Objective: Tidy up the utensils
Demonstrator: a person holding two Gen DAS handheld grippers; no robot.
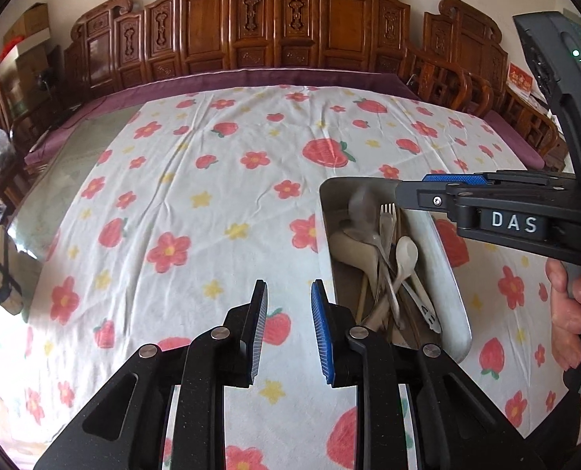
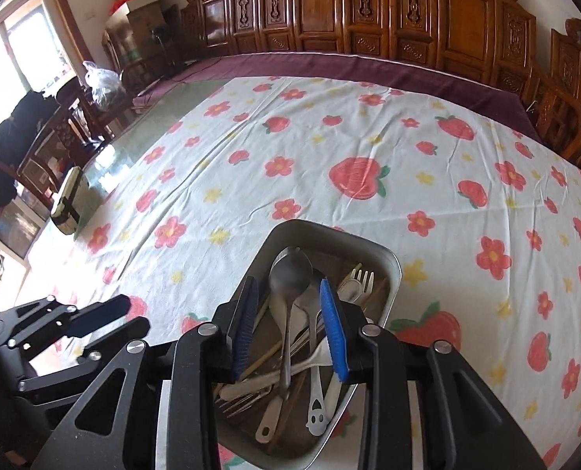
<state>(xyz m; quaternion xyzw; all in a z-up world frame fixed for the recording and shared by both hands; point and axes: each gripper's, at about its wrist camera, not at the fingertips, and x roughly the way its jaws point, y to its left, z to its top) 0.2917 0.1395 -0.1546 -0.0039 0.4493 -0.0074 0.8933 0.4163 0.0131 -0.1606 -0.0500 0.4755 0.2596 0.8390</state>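
A metal tray (image 1: 453, 274) (image 2: 388, 262) on the flowered cloth holds a heap of utensils: a large steel spoon (image 2: 290, 274), white plastic spoons (image 1: 406, 252), a fork (image 1: 387, 213) (image 2: 362, 276), chopsticks and a spoon with a smiley handle (image 2: 317, 419). My right gripper (image 2: 288, 323) is open and empty, hovering just above the utensils; in the left wrist view its arm (image 1: 513, 221) reaches over the tray's far end. My left gripper (image 1: 289, 327) is open and empty over the cloth just left of the tray; it shows at the right wrist view's lower left (image 2: 106, 313).
The table carries a white cloth (image 1: 212, 203) with red flowers and strawberries. A cream box with a dark strap (image 2: 67, 203) (image 1: 2, 270) lies at the table's left edge. Carved wooden chairs (image 1: 274, 27) line the far side. A hand (image 1: 568, 313) holds the right gripper.
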